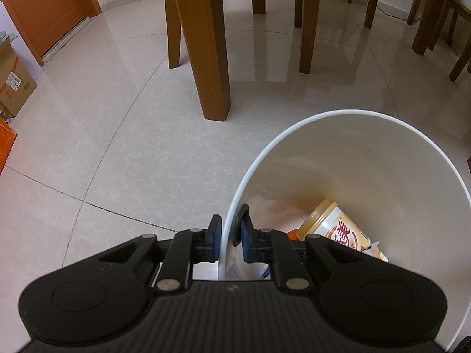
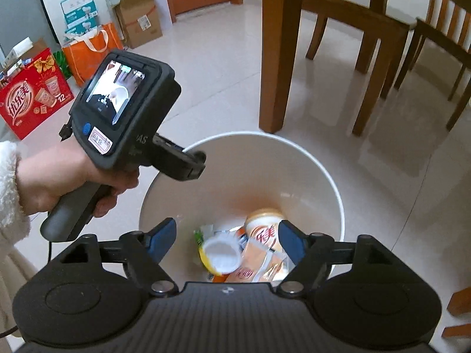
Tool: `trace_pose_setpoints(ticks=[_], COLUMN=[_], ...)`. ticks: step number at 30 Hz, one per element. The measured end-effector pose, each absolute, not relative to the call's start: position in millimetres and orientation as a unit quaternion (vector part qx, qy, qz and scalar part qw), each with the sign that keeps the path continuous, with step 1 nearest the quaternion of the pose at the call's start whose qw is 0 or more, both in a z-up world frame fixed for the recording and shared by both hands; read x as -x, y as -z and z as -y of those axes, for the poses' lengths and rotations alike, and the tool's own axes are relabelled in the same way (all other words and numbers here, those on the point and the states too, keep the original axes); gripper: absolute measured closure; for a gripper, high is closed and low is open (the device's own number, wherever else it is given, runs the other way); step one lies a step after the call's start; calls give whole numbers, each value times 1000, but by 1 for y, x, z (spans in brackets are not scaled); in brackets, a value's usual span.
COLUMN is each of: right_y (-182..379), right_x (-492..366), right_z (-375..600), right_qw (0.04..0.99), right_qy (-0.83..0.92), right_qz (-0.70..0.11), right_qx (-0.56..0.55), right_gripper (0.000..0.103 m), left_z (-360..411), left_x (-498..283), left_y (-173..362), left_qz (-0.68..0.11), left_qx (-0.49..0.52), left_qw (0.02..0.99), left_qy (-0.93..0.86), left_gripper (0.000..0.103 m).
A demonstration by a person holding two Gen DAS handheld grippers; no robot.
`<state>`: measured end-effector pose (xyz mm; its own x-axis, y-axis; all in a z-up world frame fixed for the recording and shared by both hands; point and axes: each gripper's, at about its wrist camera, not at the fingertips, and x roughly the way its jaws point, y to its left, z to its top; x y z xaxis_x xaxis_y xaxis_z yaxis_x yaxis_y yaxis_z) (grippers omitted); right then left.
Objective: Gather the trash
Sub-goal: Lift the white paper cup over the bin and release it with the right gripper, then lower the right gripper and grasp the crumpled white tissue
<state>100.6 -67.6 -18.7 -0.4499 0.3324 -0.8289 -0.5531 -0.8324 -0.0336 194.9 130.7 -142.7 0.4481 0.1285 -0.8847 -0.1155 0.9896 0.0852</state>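
Note:
A white round trash bin (image 1: 294, 126) stands on the tiled floor. My left gripper (image 1: 231, 229) is shut on its near-left rim, one pad outside the wall and one inside. In the bin lie a cream milk-tea cup (image 1: 338, 229) and other litter. From the right wrist view the bin (image 2: 323, 173) holds the cup (image 2: 262, 226), a small tub with a white lid (image 2: 220, 253) and orange sachets (image 2: 265, 267). My right gripper (image 2: 228, 235) hangs open above the bin's mouth, with nothing between its fingers. A hand holds the left gripper (image 2: 197, 164) at the rim.
Wooden table legs (image 1: 212, 58) and chairs (image 2: 382, 44) stand just beyond the bin. Along the wall at the left are a red gift box (image 2: 32, 100), an orange bag (image 2: 88, 53) and cardboard boxes (image 2: 141, 20). Bare tile lies to the left of the bin.

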Motion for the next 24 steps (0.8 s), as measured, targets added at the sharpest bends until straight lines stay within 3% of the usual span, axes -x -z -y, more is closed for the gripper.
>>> trace_pose_setpoints(ticks=[16, 24], right_y=[41, 127], right_x=[-178, -227], right_z=[48, 30], right_qw=[343, 367], right_qy=[-816, -791], right_qz=[-150, -197], right_qx=[441, 447], right_gripper=[16, 14], left_z=[-130, -128], left_x=[-195, -193], left_y=[142, 143], left_qz=[-520, -519], left_qx=[-6, -10], left_qw=[851, 851], left_qy=[-74, -75], left_gripper=[92, 92])
